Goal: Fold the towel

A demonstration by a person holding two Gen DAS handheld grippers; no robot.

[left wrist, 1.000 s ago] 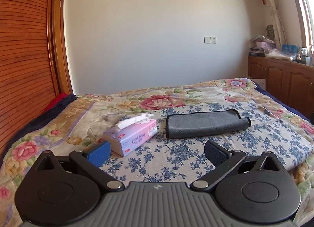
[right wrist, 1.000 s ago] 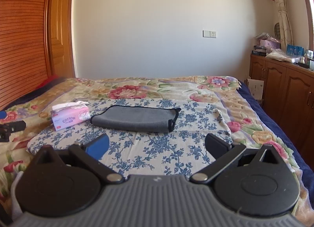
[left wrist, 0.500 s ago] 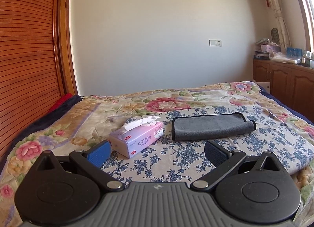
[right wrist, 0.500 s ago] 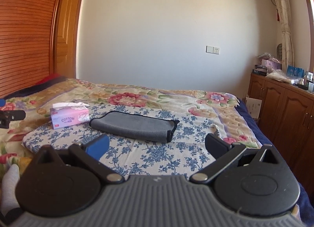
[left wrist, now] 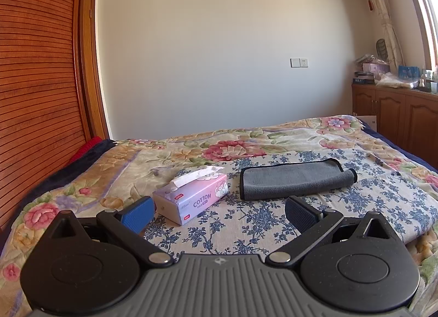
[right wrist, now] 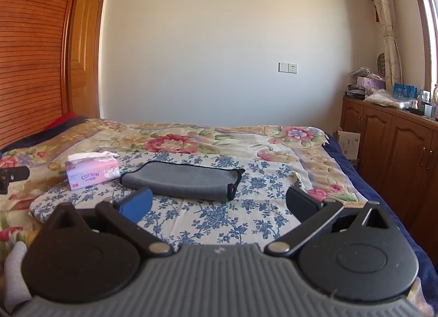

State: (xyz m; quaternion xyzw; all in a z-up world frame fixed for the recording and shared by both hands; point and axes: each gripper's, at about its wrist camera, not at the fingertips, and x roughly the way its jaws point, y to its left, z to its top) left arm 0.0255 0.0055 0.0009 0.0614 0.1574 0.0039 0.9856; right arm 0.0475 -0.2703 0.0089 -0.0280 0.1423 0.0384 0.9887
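While both claws hang above the bed, nothing is held: the legend reads as follows.

Towel: a grey towel [left wrist: 294, 181] with dark edging lies on the blue-flowered sheet [left wrist: 246, 223] in the middle of the bed [right wrist: 273, 136]. It appears already doubled into a long band, one end curled over on the right. Laid flat and square to the viewer, it offers its near long edge to both claws.

Left claw [left wrist: 217, 211]: fingers spread wide, empty, held back from the towel and pointed between it and the tissue box.

Right claw [right wrist: 217, 203]: fingers likewise spread, empty, near the towel's near edge but not touching it.

Tissue box [left wrist: 191, 197]: a pink pack marked COTTON, just beside the towel's left end, apart from it. It may crowd a grasp at that end.

Stage, as judged: folding looks largely done or paused; any further fold would need both ends pinched together.
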